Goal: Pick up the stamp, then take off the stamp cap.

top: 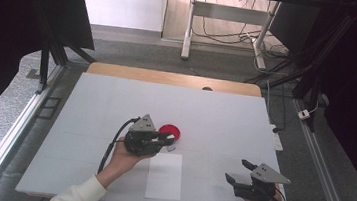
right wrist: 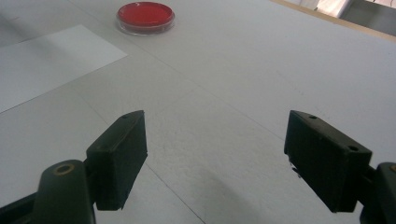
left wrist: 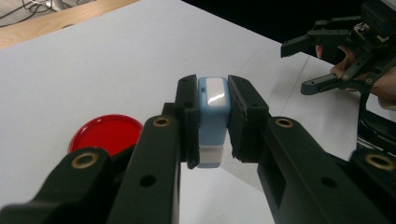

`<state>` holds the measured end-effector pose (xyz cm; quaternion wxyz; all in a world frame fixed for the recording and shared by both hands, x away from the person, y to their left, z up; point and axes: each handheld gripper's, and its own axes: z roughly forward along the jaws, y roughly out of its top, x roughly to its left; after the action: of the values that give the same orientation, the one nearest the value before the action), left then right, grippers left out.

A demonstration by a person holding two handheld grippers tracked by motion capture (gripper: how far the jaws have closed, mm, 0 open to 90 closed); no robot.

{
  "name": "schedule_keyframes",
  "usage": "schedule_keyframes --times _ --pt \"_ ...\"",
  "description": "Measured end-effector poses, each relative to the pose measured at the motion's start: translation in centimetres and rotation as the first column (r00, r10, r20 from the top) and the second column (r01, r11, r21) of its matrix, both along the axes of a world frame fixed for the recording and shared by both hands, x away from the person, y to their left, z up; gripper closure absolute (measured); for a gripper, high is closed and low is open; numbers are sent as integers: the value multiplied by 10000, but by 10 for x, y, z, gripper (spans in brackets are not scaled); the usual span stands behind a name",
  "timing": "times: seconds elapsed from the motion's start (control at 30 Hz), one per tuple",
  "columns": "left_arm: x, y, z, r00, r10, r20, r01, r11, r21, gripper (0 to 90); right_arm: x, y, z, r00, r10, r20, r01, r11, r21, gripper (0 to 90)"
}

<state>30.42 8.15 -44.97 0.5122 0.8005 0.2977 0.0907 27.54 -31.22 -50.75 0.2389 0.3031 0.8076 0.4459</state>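
left tongs (left wrist: 212,122): clenched on small pale-blue rectangular block with a white end (left wrist: 213,116), frame centre, above the desk | right tongs (right wrist: 215,163): released, jaws wide apart, lower frame | round red shallow dish (top: 169,131): centre, beside left tongs | white paper sheet (top: 164,175): below the dish | white desk (top: 89,121)

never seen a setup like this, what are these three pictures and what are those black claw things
A person sits at a table holding a hand-operated two-jaw gripper in each hand. The high view looks down from above; the other two come from cameras riding on each gripper. The left gripper is shut on a small light-blue and white block, held just beside a round red shallow dish. The right gripper is open, its jaws wide apart with nothing between them. A white sheet of paper lies on the white tabletop.
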Motion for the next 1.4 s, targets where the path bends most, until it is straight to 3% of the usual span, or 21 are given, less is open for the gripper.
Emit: schedule_keyframes --times 0.33,0.83,1.4 --pt "-1 1 0 10000 30 25 -30 10000 13 745 0 4 0 9999 70 114 -69 9999 -79 210" --pt "-2 -1 -1 10000 -52 -55 51 10000 -23 745 0 15 5 9997 101 232 -111 9990 423 211" --pt "-3 0 0 10000 45 10 -45 10000 -89 746 2 38 6 9997 121 191 -126 9996 256 219"
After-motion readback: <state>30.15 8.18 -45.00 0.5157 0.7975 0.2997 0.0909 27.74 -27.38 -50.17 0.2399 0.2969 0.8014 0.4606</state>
